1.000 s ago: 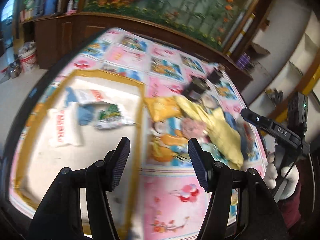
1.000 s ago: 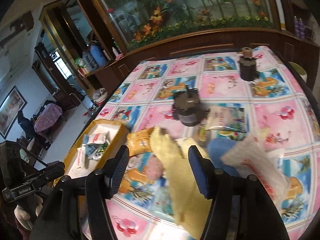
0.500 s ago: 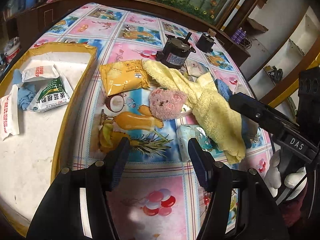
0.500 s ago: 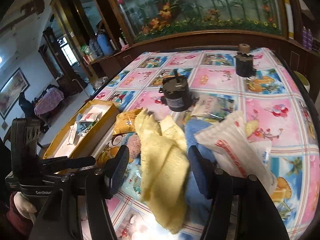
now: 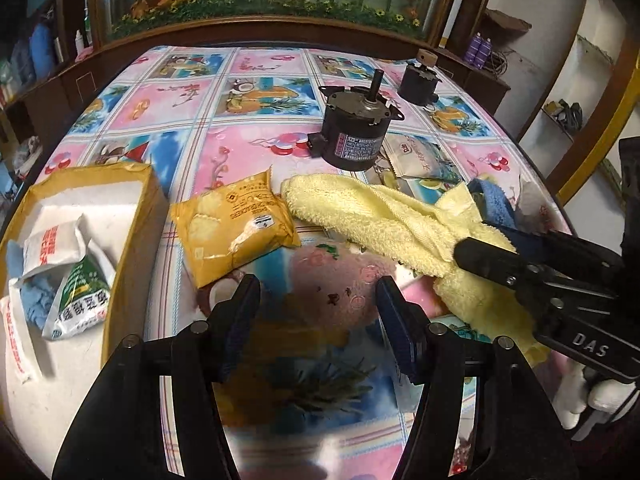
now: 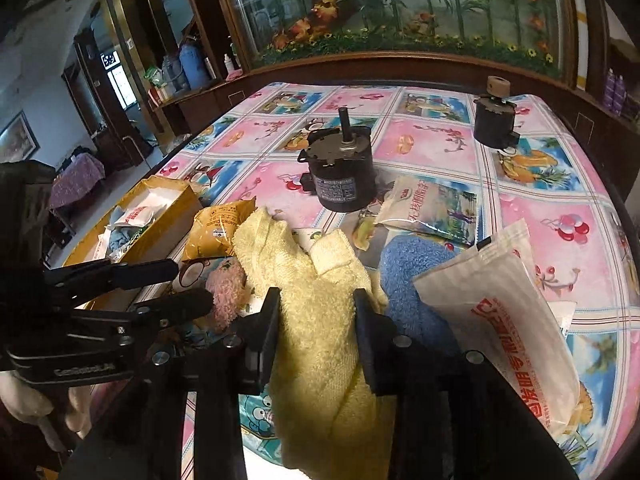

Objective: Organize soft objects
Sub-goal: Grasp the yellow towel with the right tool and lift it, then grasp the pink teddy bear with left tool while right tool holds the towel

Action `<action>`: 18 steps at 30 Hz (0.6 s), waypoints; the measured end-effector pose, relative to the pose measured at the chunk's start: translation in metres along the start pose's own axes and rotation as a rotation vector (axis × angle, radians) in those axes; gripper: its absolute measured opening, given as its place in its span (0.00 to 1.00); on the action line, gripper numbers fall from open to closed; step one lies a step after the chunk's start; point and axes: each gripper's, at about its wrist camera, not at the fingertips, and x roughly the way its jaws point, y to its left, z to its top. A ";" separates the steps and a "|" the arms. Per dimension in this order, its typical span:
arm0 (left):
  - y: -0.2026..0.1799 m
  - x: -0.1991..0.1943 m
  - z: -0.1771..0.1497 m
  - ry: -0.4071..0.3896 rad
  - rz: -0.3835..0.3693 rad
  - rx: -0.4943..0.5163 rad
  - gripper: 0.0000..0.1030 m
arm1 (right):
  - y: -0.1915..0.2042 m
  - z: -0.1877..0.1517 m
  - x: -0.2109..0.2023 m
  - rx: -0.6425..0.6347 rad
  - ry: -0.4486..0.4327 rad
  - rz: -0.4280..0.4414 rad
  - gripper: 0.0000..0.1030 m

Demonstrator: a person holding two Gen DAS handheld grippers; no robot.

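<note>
- The yellow towel (image 6: 320,320) lies crumpled on the table, running from beside the orange packet (image 5: 232,228) toward the near edge; in the right wrist view its near part sits between the two fingers of the right gripper (image 6: 316,320).
- The right gripper's fingers stand partly closed, pressed to the cloth on both sides; whether they truly pinch it I cannot tell for sure, but the towel bunches between them.
- The pink plush toy (image 5: 336,284) lies just ahead of the left gripper (image 5: 318,312), blurred, in line with the gap between the fingers.
- The left gripper is wide open and has hold of nothing; its fingers stand apart on either side of the toy, not touching it.
- A blue towel (image 6: 412,276) lies against the yellow one on its right side, partly under a white plastic bag (image 6: 508,320) with red print.
- The yellow box (image 5: 136,240) stands at the table's left edge, just beside the orange packet, holding white and green packets and a blue cloth.
- Two dark motors stand farther back: the large motor (image 5: 356,136) just behind the yellow towel's far end, the small motor (image 5: 418,80) near the far right edge.
- The far half of the tablecloth (image 5: 240,120) is bare.
</note>
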 end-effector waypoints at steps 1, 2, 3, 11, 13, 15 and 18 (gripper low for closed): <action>-0.002 0.006 0.002 0.008 0.004 0.011 0.59 | -0.004 0.000 0.000 0.017 0.002 0.015 0.34; -0.004 0.012 0.005 0.013 0.011 0.020 0.59 | -0.007 0.001 0.000 0.034 0.004 0.033 0.34; -0.005 0.016 0.008 0.002 0.003 0.021 0.59 | -0.010 0.001 0.001 0.046 0.008 0.048 0.34; -0.001 0.016 0.014 0.000 -0.076 -0.013 0.37 | -0.016 0.000 0.004 0.076 0.012 0.105 0.36; 0.000 0.008 0.011 -0.010 -0.087 -0.023 0.37 | -0.015 -0.001 0.005 0.075 0.010 0.108 0.38; 0.001 -0.005 0.007 -0.031 -0.096 -0.032 0.37 | -0.013 -0.001 0.005 0.064 0.003 0.097 0.39; 0.006 -0.030 0.001 -0.071 -0.124 -0.050 0.37 | -0.002 0.001 0.006 0.017 0.009 0.042 0.41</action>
